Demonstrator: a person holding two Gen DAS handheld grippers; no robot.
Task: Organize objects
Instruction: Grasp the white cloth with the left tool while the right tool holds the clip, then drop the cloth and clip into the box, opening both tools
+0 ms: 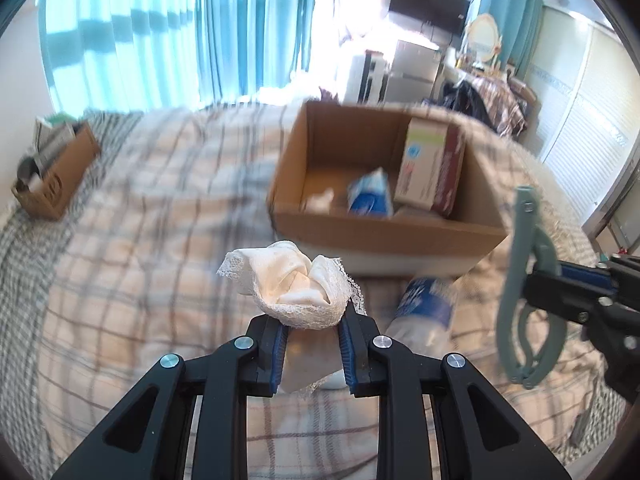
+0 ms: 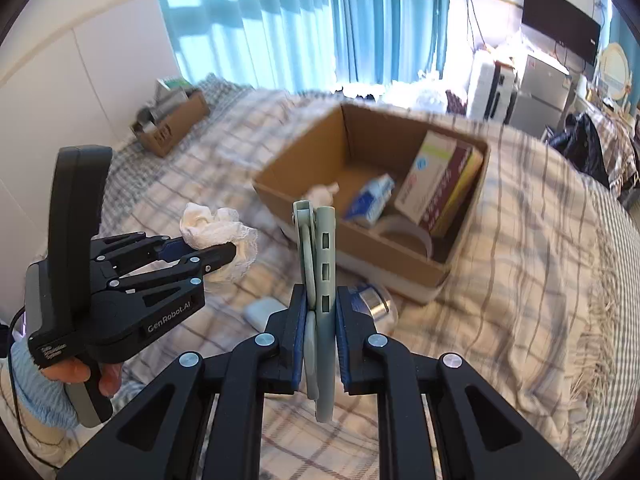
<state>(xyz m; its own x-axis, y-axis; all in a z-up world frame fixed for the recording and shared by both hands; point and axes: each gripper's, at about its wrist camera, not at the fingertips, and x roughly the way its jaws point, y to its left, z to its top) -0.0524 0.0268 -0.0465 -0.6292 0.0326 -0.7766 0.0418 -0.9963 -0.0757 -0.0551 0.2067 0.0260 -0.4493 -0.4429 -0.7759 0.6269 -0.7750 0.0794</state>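
Observation:
My left gripper (image 1: 312,330) is shut on a bunched white lace cloth (image 1: 296,280) and holds it above the plaid bed, short of the open cardboard box (image 1: 384,236). It also shows in the right wrist view (image 2: 228,250) with the cloth (image 2: 208,226). My right gripper (image 2: 322,312) is shut on a grey-green plastic clip tool (image 2: 318,256), held upright before the box (image 2: 352,236); it appears at the right of the left wrist view (image 1: 528,276), gripping the tool (image 1: 520,300). The box holds a red-and-white carton (image 2: 436,184), a blue packet (image 2: 370,200), a white wad and a tape roll.
A water bottle (image 1: 424,312) lies on the bed (image 1: 160,240) just before the box. A small white case (image 2: 262,312) lies beside it. A smaller brown box (image 1: 56,180) with items stands at the bed's far left. Curtains, a TV and furniture stand behind.

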